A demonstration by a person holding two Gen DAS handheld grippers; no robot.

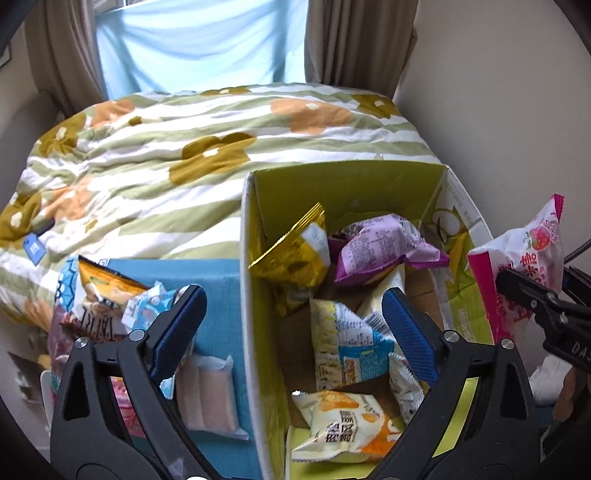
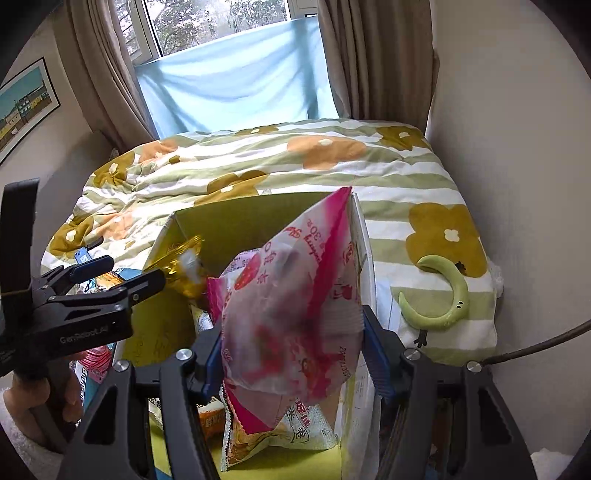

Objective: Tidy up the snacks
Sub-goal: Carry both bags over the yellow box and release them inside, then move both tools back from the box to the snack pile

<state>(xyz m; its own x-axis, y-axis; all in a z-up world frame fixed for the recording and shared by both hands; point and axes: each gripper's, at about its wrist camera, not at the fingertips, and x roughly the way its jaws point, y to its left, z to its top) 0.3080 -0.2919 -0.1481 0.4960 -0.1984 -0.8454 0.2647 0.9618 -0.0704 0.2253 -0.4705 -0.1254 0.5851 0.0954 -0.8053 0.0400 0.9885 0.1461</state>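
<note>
Our left gripper (image 1: 295, 325) spreads its fingers wide, empty, over the box (image 1: 258, 295); our right gripper (image 2: 295, 354) pinches the pink bag (image 2: 288, 314).

Daylight comes in from the window (image 2: 207, 26) at the top of both my views, softened by the pale blue sheet (image 2: 236, 74) hung across it, so the bedspread (image 1: 155, 155) is evenly bright with only soft shadows. Both frames bulge, with dark rounded corners and edges. In my right view, the pink strawberry packet (image 2: 291, 314) in the lower middle is smeared with blur.
</note>
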